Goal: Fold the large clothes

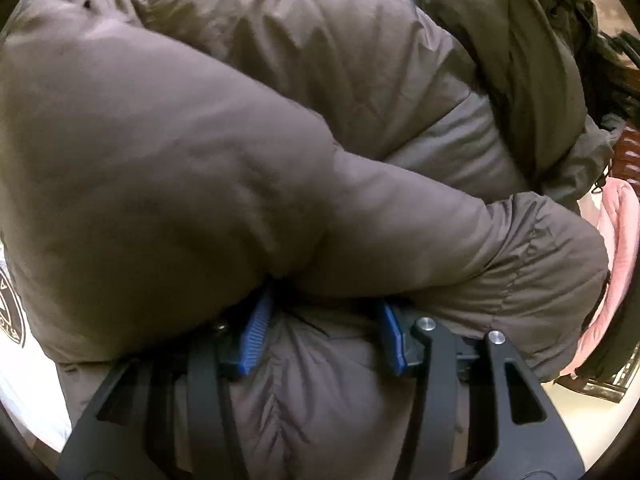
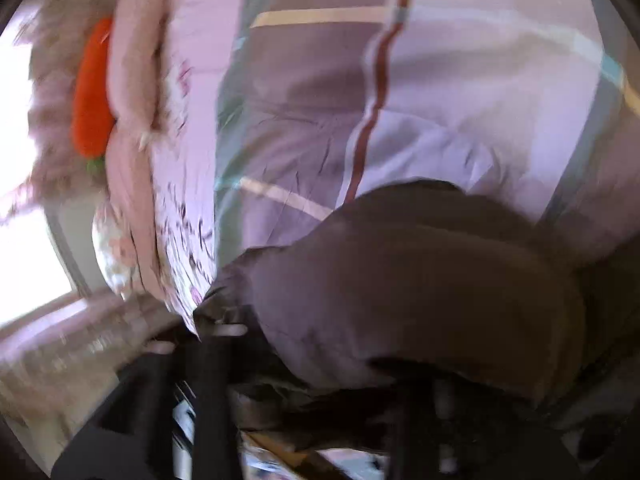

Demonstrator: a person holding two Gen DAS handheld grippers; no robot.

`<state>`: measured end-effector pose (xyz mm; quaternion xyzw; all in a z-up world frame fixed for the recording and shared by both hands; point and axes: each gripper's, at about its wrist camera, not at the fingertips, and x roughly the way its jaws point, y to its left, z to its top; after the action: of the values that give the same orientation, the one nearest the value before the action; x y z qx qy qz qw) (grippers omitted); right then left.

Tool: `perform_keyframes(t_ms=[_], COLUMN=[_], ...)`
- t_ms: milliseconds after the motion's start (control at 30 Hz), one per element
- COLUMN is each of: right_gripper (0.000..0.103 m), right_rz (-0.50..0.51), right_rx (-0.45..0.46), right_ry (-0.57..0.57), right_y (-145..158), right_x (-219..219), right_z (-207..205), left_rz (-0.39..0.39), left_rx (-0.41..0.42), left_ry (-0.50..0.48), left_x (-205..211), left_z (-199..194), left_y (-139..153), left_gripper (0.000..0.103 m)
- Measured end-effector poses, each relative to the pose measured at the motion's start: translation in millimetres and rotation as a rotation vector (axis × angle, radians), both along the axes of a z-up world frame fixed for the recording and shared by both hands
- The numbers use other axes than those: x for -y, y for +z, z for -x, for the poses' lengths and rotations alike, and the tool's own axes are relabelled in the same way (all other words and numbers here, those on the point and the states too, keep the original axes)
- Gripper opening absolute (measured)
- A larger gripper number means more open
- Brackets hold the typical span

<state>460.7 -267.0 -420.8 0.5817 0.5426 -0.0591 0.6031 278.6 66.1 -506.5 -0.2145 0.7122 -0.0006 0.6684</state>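
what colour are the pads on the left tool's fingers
Blue, with a ribbed face; they show best in the left wrist view, pushed into the brown puffer jacket.

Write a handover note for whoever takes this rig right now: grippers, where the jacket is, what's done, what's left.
Left gripper: blue pads apart, brown puffer jacket fabric bunched between them; grip not confirmed.
Right gripper: view blurred, jacket fabric covers the fingers; state unclear.
Jacket lies on the striped bedsheet, one sleeve laid across the body.
Left: finish folding and flatten it.
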Motion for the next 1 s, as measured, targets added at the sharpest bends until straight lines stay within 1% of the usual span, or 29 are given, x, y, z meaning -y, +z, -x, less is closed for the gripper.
perform_keyframes(t_ms=[33,67,100,167,200,233,300,333,367,400,433,467,500,533,600,633,667,700,733,767,800,833,867,900,933,967,1000], right_gripper=[0.017,0.017,0.016,0.016,0.016,0.016,0.016,0.017,0.018,0.023,0.036,0.047,0.076,0.085,0.085,0.085,0.085,0.085,0.085,0.085,0.085,0.086,0.086,0.086,0.086,0.086,0.086], right_rz=[0.002,0.005,0.007,-0.051,-0.101,-0.125,-0.181,-0.207,-0.215,-0.229,-0.230,-0.215,-0.187,-0.132,-0.047,-0.038,-0.032,-0.019,0.032,0.098,0.133,0.133,0.093,0.035,-0.086,-0.229,-0.348], right_rx=[0.101,0.165,0.257,0.372,0.429,0.456,0.492,0.507,0.503,0.480,0.439,0.393,0.315,0.186,-0.029,-0.062,-0.061,-0.031,0.013,0.074,0.146,0.191,0.233,0.254,0.274,0.287,0.266], right_ry=[0.040,0.081,0.155,0.256,0.316,0.350,0.401,0.414,0.414,0.416,0.439,0.461,0.474,0.456,0.393,0.369,0.346,0.337,0.334,0.336,0.351,0.365,0.377,0.373,0.342,0.299,0.285], right_y=[15.6,28.5,50.4,75.2,91.5,99.7,114.4,117.5,114.9,106.3,95.7,90.2,74.7,53.1,19.4,14.6,14.7,19.0,31.2,47.1,61.9,71.2,79.2,78.6,80.0,75.0,66.6], right_x=[-3.4,-5.8,-11.4,-19.1,-20.1,-18.0,-5.6,5.8,16.0,24.9,30.2,32.2,36.6,43.9,63.2,68.8,73.8,75.6,77.1,75.9,70.9,65.3,56.7,50.6,42.1,29.7,12.9], right_z=[4.0,10.8,22.1,51.2,80.4,101.6,161.2,202.1,234.7,265.9,293.6,313.0,335.2,359.1,395.3,401.2,403.7,401.3,395.3,385.8,373.6,364.6,352.0,343.7,332.6,321.6,309.5], left_rz=[0.002,0.009,0.016,0.037,0.048,0.065,0.118,0.143,0.164,0.187,0.200,0.218,0.227,0.225,0.205,0.202,0.191,0.176,0.168,0.170,0.178,0.191,0.202,0.230,0.267,0.303,0.323], left_rx=[-0.002,-0.006,-0.008,-0.006,0.000,0.012,0.047,0.063,0.075,0.091,0.103,0.119,0.126,0.126,0.119,0.123,0.130,0.142,0.156,0.187,0.206,0.231,0.248,0.272,0.285,0.292,0.289], left_ry=[0.003,0.009,0.015,0.034,0.046,0.068,0.130,0.165,0.199,0.245,0.273,0.308,0.326,0.346,0.381,0.392,0.408,0.417,0.420,0.416,0.405,0.384,0.370,0.342,0.312,0.283,0.264], left_x=[0.1,-1.0,-2.3,-7.1,-9.0,-12.3,-22.3,-28.0,-33.4,-40.1,-44.3,-50.0,-53.2,-54.6,-60.2,-59.1,-60.5,-59.3,-59.4,-56.3,-53.7,-48.1,-42.4,-33.6,-23.4,-12.3,-3.7], left_z=[0.9,-1.0,1.3,8.2,8.8,10.7,18.7,24.0,29.0,37.3,43.4,52.7,58.2,65.0,76.2,79.8,82.0,84.4,85.4,81.9,78.2,71.7,67.5,58.8,49.6,42.0,34.9], left_y=[0.6,0.0,2.2,4.3,4.8,5.9,11.2,15.8,20.2,27.8,32.9,39.5,42.6,44.9,51.3,54.2,61.2,69.8,75.0,86.1,94.6,107.2,114.8,122.7,128.2,132.4,134.7], left_gripper=[0.050,0.050,0.050,0.050,0.050,0.050,0.049,0.049,0.048,0.051,0.056,0.063,0.064,0.064,0.064,0.064,0.065,0.066,0.066,0.068,0.068,0.069,0.073,0.080,0.084,0.087,0.087])
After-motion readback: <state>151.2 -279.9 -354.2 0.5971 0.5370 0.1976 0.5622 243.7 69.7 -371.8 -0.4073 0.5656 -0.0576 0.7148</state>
